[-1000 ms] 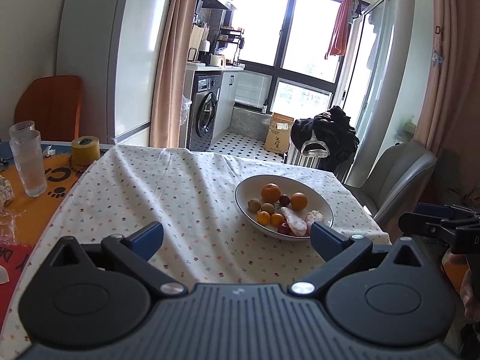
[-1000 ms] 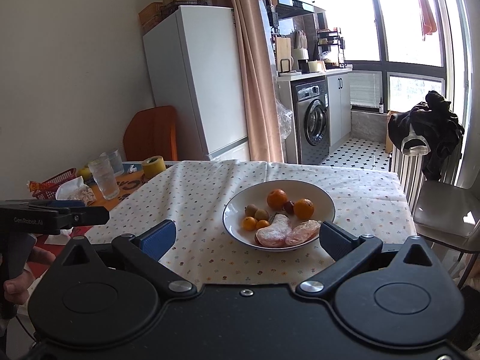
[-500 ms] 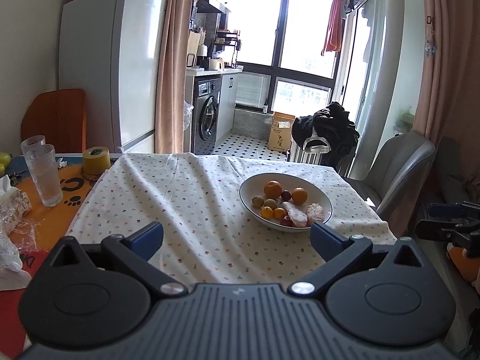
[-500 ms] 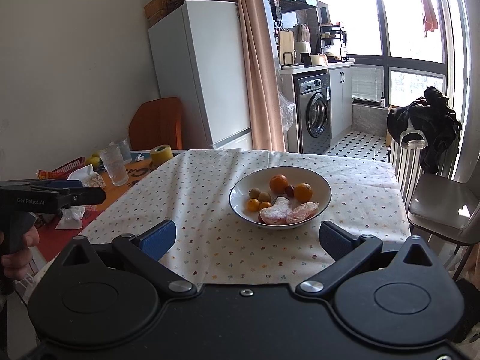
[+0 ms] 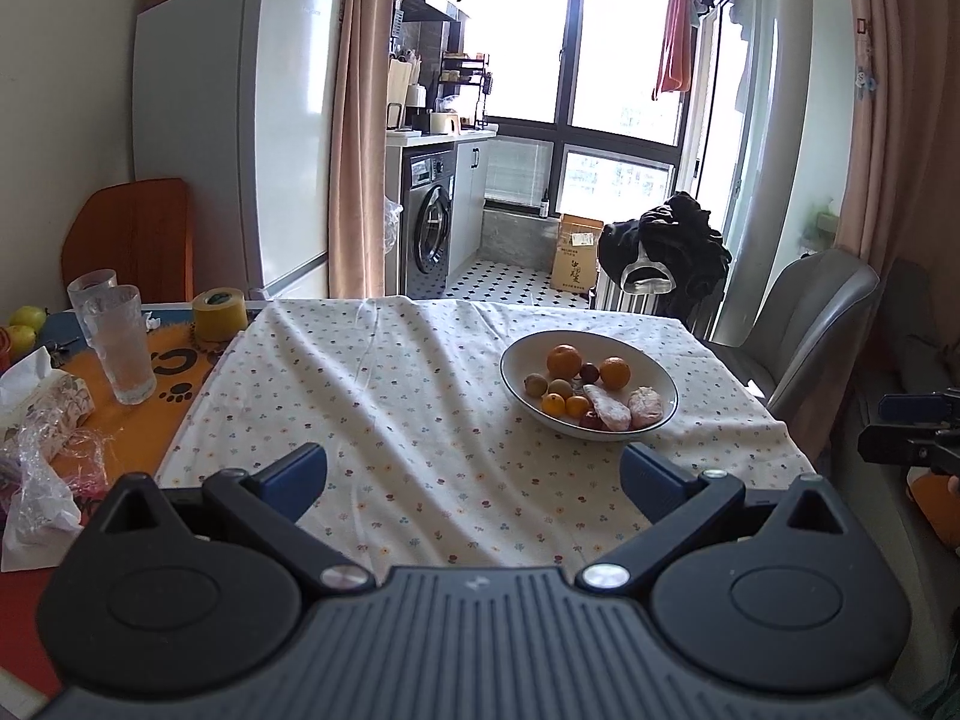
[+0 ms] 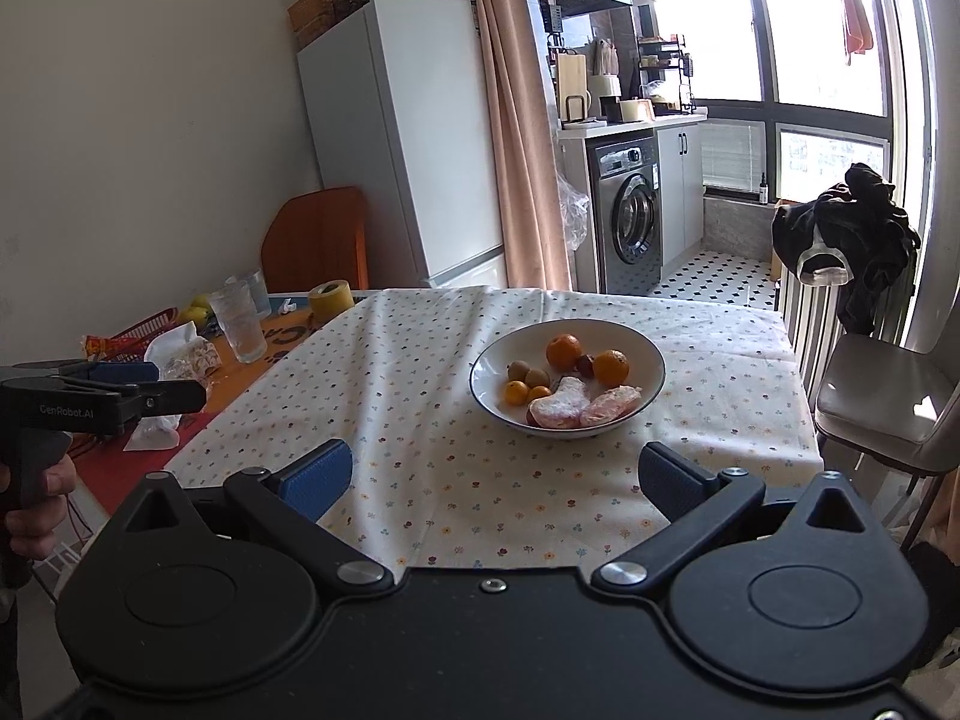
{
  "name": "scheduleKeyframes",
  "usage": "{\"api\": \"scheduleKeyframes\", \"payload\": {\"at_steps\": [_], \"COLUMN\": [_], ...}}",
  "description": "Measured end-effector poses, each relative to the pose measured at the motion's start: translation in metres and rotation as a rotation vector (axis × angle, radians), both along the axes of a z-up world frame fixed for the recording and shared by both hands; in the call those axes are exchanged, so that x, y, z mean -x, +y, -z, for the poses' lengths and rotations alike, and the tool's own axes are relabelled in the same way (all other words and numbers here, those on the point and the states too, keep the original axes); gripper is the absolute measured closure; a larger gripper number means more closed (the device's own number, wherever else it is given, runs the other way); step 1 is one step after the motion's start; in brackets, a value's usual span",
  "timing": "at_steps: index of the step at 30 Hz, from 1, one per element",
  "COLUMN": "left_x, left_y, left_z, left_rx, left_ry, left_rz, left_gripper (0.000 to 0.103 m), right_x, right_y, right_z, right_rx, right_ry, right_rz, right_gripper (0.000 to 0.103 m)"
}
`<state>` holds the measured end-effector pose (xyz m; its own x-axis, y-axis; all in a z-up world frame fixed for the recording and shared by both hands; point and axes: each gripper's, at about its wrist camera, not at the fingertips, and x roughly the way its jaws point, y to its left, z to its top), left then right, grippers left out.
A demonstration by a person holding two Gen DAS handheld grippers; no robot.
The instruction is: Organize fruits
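A white bowl (image 5: 666, 384) (image 6: 651, 357) sits on the flowered tablecloth, right of centre. It holds two oranges (image 5: 564, 360) (image 6: 564, 350), small kumquats (image 5: 553, 404), brown kiwis (image 5: 536, 384), dark plums and two pale wrapped pieces (image 5: 607, 406) (image 6: 561, 403). My left gripper (image 5: 474, 477) hangs open, well short of the bowl, nothing between its fingers. My right gripper (image 6: 495, 480) is also open and empty, back from the table edge. Each gripper shows at the side of the other's view.
The tablecloth (image 5: 390, 408) covers the table. At the left stand glasses (image 5: 120, 342), a yellow tape roll (image 5: 219, 315), a tissue pack (image 5: 42, 402) and green fruit (image 5: 27, 318). A grey chair (image 5: 816, 330) stands at the right; fridge and washing machine behind.
Both grippers have pulled back from the table, so the bowl looks smaller and farther. Both stay open and empty.
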<state>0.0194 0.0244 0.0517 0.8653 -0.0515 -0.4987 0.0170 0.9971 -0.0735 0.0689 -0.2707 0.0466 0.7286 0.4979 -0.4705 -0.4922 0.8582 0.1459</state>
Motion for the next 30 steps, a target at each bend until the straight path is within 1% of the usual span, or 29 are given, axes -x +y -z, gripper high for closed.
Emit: {"api": "scheduleKeyframes", "payload": {"at_steps": [5, 30], "left_x": [-0.0003, 0.0003], "left_y": [0.0011, -0.0007], "left_z": [0.0034, 0.0027], "left_rx": [0.008, 0.004], "left_ry": [0.007, 0.002], "left_rz": [-0.004, 0.000], "left_gripper": [0.000, 0.000], "right_x": [0.0007, 0.0007], "right_y": [0.0008, 0.0036], "right_z": [-0.0003, 0.0011], "right_rx": [-0.003, 0.000], "right_ry": [0.000, 0.004], "right_rz": [-0.006, -0.026], "right_gripper": [0.000, 0.000]}}
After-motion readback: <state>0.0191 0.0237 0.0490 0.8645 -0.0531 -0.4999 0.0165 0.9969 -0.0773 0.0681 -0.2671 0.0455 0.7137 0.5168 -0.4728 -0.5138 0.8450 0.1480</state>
